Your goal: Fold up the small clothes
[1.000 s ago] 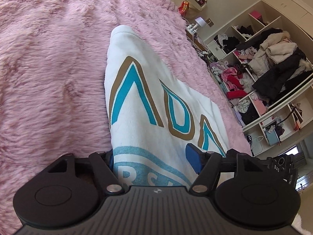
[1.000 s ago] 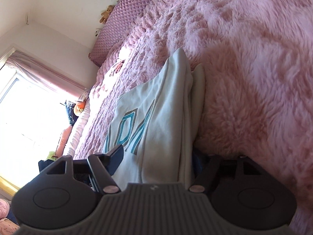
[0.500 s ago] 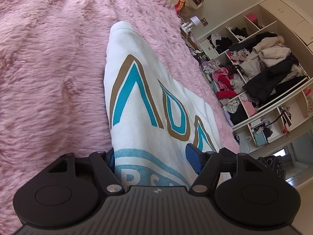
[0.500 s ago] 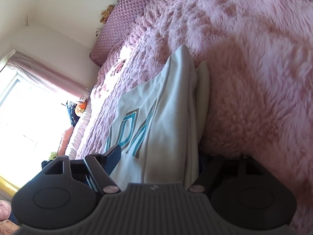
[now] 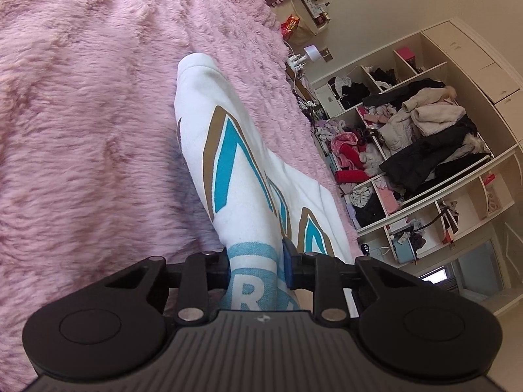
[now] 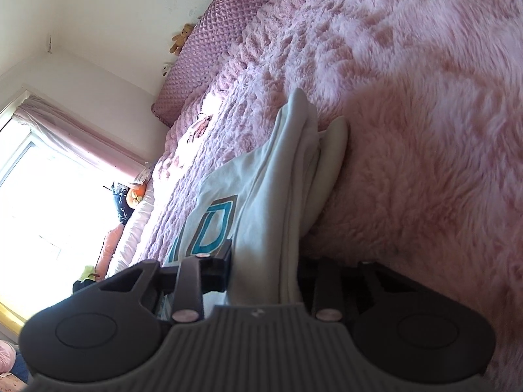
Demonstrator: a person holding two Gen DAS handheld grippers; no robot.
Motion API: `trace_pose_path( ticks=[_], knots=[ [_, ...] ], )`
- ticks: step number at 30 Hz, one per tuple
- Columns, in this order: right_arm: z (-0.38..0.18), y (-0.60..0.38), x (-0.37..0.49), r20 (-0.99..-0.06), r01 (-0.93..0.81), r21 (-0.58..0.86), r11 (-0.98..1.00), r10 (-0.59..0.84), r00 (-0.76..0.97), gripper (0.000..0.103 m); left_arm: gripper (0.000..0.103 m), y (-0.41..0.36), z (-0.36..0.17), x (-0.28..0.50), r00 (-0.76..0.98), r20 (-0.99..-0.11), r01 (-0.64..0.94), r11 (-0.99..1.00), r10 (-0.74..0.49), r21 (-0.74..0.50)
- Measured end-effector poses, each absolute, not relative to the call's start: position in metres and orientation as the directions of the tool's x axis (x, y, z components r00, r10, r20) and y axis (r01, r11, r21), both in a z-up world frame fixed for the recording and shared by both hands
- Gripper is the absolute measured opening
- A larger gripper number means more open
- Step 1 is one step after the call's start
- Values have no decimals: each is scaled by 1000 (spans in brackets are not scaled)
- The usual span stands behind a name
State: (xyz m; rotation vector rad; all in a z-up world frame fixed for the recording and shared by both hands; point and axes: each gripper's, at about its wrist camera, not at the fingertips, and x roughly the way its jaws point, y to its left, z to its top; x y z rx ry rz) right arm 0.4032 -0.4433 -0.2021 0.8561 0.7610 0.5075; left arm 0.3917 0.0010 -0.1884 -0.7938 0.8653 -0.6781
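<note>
White cotton, a sweatshirt (image 5: 238,176) with teal and tan lettering, lies on the fluffy pink bedspread (image 5: 85,104) through the middle of both views. The left gripper (image 5: 255,263) is clenched on its printed edge at lower centre, jaws nearly together; half a second ago they stood wider around the cloth. The right gripper (image 6: 264,269) has likewise narrowed and pinches the stacked folded layers (image 6: 294,196). An open wardrobe (image 5: 425,150) crammed with clothes fills the left view's right side.

Both wrist views look closely along the sweatshirt (image 5: 238,170) from opposite ends
</note>
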Motion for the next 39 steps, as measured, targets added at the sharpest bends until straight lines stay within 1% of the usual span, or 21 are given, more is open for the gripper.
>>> trace_pose_path(
  ticks=[2, 9, 15, 19, 21, 24, 27, 32, 36, 38, 39],
  knots=[
    [-192, -442, 401, -380, -113, 814, 570, 669, 639, 26, 26, 1, -176, 392, 481, -373, 212, 518, -793, -829],
    [-143, -424, 392, -328, -176, 814, 553, 688, 647, 25, 26, 8, -117, 376, 503, -368, 283, 552, -782, -785],
    [-87, -386, 373, -262, -270, 813, 516, 738, 621, 25, 26, 48, -66, 338, 557, -347, 307, 576, -755, -758],
    [-64, -352, 355, -228, -327, 806, 493, 769, 597, 25, 26, 78, -44, 312, 591, -347, 310, 602, -729, -736],
    [-62, -338, 348, -220, -339, 807, 484, 779, 587, 25, 26, 89, -41, 303, 601, -352, 303, 613, -717, -730],
    [-68, -315, 340, -230, -345, 801, 489, 785, 576, 25, 26, 105, -51, 292, 616, -365, 277, 625, -698, -729],
    [-86, -297, 338, -262, -321, 807, 496, 788, 557, 25, 26, 121, -75, 289, 616, -380, 242, 624, -690, -743],
    [-131, -277, 337, -360, -248, 802, 544, 771, 525, 25, 26, 142, -137, 291, 593, -413, 145, 596, -692, -790],
    [-173, -278, 332, -441, -167, 796, 581, 747, 497, 25, 26, 151, -190, 289, 562, -470, 60, 601, -680, -797],
    [-189, -288, 327, -437, -132, 818, 560, 753, 492, 28, 31, 161, -208, 286, 561, -450, 26, 558, -695, -829],
    [-193, -292, 324, -437, -120, 821, 559, 749, 497, 33, 33, 166, -214, 285, 565, -439, 5, 534, -699, -845]
  ],
)
